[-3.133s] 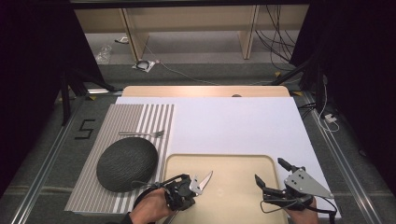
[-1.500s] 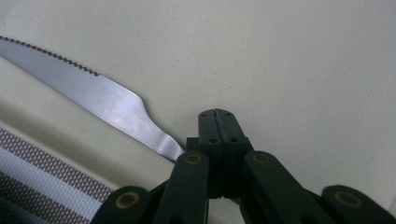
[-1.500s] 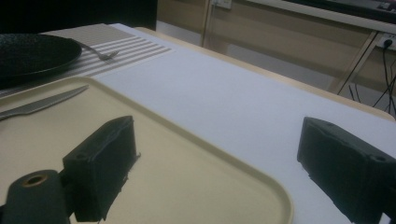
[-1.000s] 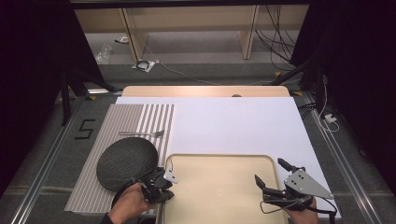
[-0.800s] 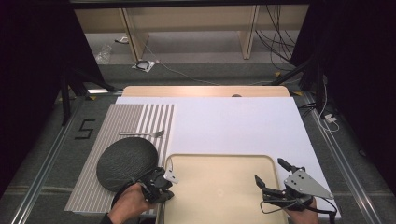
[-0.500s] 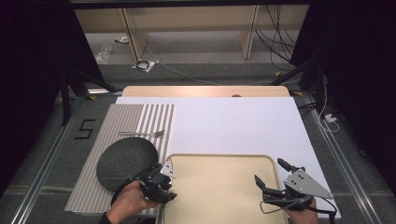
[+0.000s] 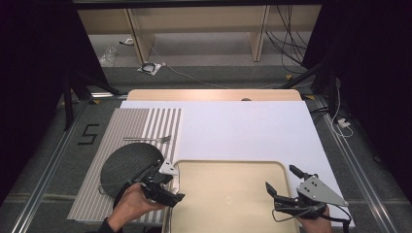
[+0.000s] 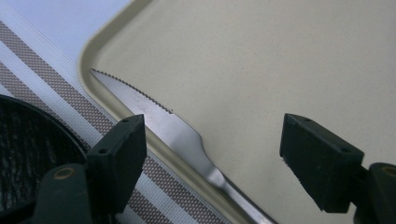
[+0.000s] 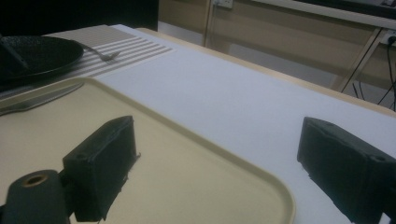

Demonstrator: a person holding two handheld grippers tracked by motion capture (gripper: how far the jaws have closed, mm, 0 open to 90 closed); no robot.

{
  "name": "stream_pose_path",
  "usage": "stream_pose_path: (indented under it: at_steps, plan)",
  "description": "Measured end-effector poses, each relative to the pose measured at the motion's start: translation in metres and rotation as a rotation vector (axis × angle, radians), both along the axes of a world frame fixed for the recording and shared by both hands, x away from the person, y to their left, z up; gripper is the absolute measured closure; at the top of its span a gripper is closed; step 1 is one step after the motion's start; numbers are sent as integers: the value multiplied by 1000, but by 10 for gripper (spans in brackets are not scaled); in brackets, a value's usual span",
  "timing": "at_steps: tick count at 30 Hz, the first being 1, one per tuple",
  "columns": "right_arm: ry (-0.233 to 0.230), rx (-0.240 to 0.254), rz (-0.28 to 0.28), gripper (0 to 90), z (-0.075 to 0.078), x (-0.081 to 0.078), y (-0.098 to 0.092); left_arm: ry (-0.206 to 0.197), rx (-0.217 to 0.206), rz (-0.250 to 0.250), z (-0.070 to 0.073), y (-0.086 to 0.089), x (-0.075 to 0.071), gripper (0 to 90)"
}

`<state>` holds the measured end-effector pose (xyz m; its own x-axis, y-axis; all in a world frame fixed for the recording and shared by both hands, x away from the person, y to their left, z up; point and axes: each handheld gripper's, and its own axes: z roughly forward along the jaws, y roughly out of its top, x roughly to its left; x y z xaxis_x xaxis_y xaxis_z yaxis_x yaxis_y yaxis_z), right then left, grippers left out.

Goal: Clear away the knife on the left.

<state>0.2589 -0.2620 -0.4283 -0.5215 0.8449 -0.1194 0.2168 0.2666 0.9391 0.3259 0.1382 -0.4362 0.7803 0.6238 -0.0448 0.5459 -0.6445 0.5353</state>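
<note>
1. Table (image 7: 243,126): white top, wooden strip along the 12 o'clock edge.
2. Tray (image 7: 228,194): beige, rounded corners, at 6 o'clock on the table. It holds one item, the knife. The rest of its floor is bare.
3. Striped placemat (image 7: 141,126): at 9 o'clock of the tray, long side running toward 12 o'clock.
4. Plate (image 7: 128,162): dark, round, on the placemat, just beside the tray's 9 o'clock rim.
5. Right claw (image 7: 286,187): at the tray's 3 o'clock rim, jaws spread wide apart, nothing between them. Right gripper view: one jaw above the tray floor, the other above the white table top.
6. Left claw (image 8: 212,140): over the tray's 9 o'clock rim, next to the plate. Jaws have just been opening and now stand wide apart. The knife lies between them, pads clear of it.
7. Knife (image 8: 154,114): serrated metal blade, flat inside the tray along its 9 o'clock wall, tip in the rounded corner.
8. Fork (image 7: 148,139): on the placemat at 12 o'clock of the plate, apart from it.
</note>
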Motion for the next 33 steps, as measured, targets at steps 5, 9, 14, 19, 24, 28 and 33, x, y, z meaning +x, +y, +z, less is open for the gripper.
stream_pose_path:
  at_steps: [5, 9, 14, 19, 24, 28, 33]
  plan:
    - [7, 6, 3, 126, 0, 1, -1, -7, -15, 24, 4, 6, 4, 201]
    - [7, 10, 4, 125, -1, 1, -2, -23, -27, 42, 6, 11, 7, 194]
    - [10, 10, 7, 125, -1, 1, -2, -56, -51, 77, 10, 18, 10, 180]
    - [6, 12, 8, 125, -1, 1, -3, -83, -76, 117, 13, 27, 13, 168]
    - [5, 7, 11, 126, -1, 0, -2, -96, -96, 159, 15, 38, 15, 160]
    - [6, 5, 11, 126, 0, 0, -2, -106, -104, 178, 16, 45, 17, 161]
    - [11, -1, 8, 126, 0, -1, -2, -118, -110, 209, 17, 52, 19, 161]
